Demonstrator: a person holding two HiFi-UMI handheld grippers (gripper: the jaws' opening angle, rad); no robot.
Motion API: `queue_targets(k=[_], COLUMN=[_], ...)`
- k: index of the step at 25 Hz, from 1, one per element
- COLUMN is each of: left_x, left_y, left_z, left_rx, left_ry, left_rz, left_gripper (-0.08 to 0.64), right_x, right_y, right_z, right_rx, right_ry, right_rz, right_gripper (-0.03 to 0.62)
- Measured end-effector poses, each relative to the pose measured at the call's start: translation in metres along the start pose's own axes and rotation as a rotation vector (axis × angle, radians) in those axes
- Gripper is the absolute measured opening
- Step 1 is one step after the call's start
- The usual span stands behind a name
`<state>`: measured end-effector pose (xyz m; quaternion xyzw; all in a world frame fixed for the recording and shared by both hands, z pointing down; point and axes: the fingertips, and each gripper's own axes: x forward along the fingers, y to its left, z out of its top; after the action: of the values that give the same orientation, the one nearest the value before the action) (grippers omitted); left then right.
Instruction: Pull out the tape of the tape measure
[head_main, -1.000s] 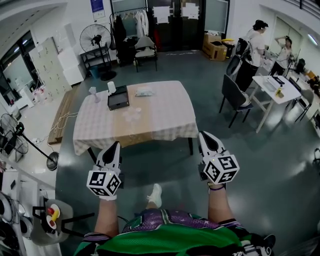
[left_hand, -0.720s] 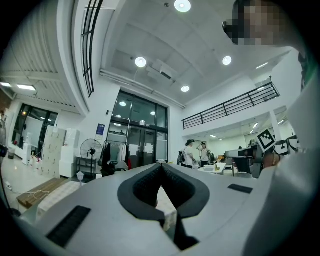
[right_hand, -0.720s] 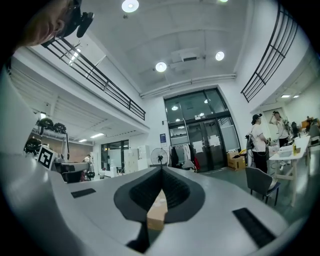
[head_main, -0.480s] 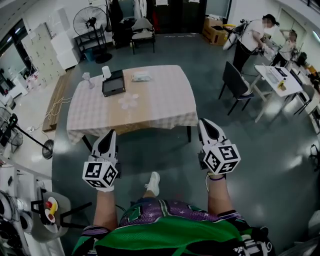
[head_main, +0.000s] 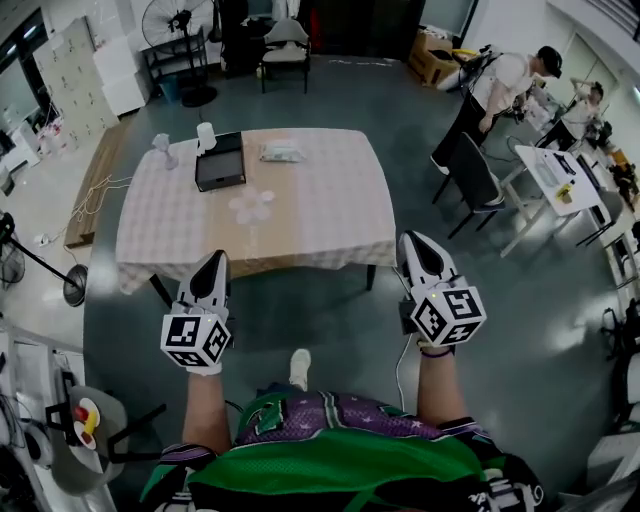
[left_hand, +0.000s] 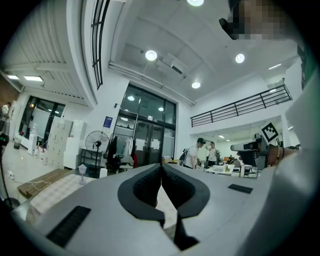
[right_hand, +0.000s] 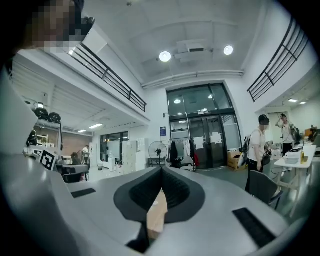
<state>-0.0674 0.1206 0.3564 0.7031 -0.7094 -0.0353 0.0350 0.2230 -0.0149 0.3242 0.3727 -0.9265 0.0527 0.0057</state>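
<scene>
Two grippers, left gripper (head_main: 213, 262) and right gripper (head_main: 416, 243): jaws pressed together on both, nothing held. One table (head_main: 330, 200) ahead, clear of both tips. Tape measure not identifiable among its small items. One dark tray (head_main: 220, 160) beyond the left gripper.

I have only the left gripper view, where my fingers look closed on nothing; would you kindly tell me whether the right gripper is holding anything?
Observer: No; the right gripper view shows the right gripper with its fingers together and nothing between them.
Operator: Thank you. Are we at the table?
Observer: Not yet; in the head view the person's shoe stands back from the table, with bare floor between.
Operator: Is the tape measure in sight there?
Observer: I cannot pick it out; on the cloth I see a black tray and a white cup, the rest too small to name.
</scene>
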Motion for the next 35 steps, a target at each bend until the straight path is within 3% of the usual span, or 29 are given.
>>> queue_targets(k=[12,22,29,33,34,35], left_x=[0.124,0.205,0.237,0.254,0.259,0.263], left_y=[0.075,0.052,0.033,0.030,0.029,0.029], left_z=[0.016,0.027,0.053,0.056,0.059,0.064], left_rx=[-0.013,-0.023,0.054,0.072,0.072,0.067], left_ry=[-0.018,-0.010,0.001,-0.017,-0.039,-0.067], left_rz=[-0.034,-0.008,0.030,-0.039,-0.080,-0.122], left_gripper=[0.023,0.023,0.025,0.038,0.088,0.211], right_x=[0.150,0.205,0.237,0.259,0.265,0.272], right_y=[-0.009,-0.081,-0.111,-0.112,-0.107,-0.101], right_z=[0.028,0.029,0.046,0.044,0.045,0.046], right_rx=[-0.029,0.024,0.054,0.046,0.045,0.051], right_ry=[0.008,0.018,-0.023,-0.041,-0.047,-0.051], right_rz=[0.032,0.095,0.159,0.172,0.195,0.226], right_gripper=[0.008,0.008,0.008,0.009,0.072,0.181])
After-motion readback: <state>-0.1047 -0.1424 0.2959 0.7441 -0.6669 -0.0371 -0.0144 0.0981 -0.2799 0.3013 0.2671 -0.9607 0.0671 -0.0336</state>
